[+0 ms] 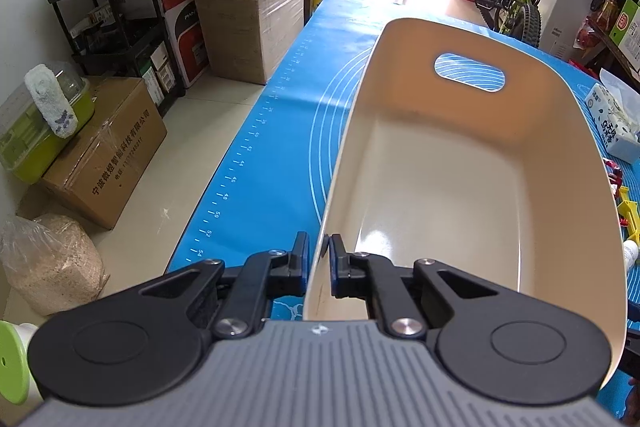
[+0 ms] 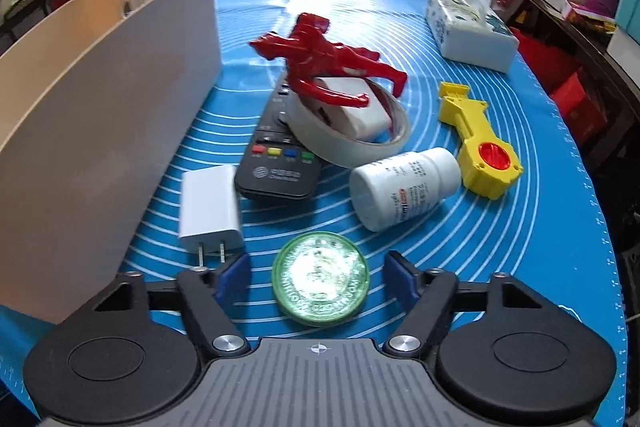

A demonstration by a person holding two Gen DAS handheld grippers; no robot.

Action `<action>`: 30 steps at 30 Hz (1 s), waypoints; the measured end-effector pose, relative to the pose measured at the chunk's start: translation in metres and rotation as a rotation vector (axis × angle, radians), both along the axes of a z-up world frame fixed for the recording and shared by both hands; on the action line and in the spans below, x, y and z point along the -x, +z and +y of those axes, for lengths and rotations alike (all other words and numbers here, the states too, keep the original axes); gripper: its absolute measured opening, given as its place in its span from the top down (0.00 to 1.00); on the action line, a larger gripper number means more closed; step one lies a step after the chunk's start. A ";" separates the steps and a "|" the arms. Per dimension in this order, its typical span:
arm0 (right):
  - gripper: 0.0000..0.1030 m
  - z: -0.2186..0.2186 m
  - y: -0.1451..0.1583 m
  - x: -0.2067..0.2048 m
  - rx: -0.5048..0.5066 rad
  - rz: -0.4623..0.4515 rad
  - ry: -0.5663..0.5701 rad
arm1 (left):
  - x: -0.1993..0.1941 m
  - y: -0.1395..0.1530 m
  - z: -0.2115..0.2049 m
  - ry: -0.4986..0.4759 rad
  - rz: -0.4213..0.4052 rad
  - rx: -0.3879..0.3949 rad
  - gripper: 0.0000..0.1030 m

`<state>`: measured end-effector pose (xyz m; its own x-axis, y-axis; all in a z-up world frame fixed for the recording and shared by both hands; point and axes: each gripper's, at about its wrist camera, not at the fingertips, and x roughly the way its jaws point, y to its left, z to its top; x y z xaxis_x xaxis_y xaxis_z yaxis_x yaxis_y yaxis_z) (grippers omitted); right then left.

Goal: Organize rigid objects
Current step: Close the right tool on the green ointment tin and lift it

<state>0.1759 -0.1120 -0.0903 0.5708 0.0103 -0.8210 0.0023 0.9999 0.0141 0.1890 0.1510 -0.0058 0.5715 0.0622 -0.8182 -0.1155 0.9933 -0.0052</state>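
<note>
- The cream bin [image 1: 460, 187] stands empty on the blue mat [image 1: 256, 131]; by my reading, nothing has been sorted yet.
- Every item lies outside the bin, to its right: white charger [image 2: 210, 207] nearest its wall, black remote [image 2: 276, 155], tape roll [image 2: 352, 139] with the red figure [image 2: 328, 63] lying across it, pill bottle [image 2: 404, 187], yellow toy [image 2: 480, 155], and round green tin [image 2: 320, 277].
- The left gripper [image 1: 319, 259] is clamped on the bin's near rim, one finger outside the wall and one inside, steadying it.
- The right gripper [image 2: 318, 277] straddles the green tin, its jaws partly open with a gap visible on each side; the pads do not yet press.
</note>
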 end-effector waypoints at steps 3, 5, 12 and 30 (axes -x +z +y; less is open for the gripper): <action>0.47 0.002 0.002 0.003 0.001 -0.009 0.009 | 0.000 0.000 0.000 -0.001 -0.005 -0.002 0.89; 0.47 0.000 0.002 0.004 -0.006 -0.004 0.005 | 0.001 0.000 0.001 -0.004 -0.006 0.003 0.89; 0.47 -0.003 0.012 0.012 -0.001 -0.034 -0.030 | 0.000 0.000 0.004 -0.005 -0.006 0.017 0.89; 0.47 0.033 0.116 -0.001 -0.033 -0.271 0.043 | 0.000 -0.002 0.004 -0.012 -0.006 0.018 0.90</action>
<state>0.1772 -0.0793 0.0261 0.7678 0.0633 -0.6375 -0.0485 0.9980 0.0407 0.1893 0.1546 -0.0073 0.5774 0.0408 -0.8154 -0.1033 0.9944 -0.0233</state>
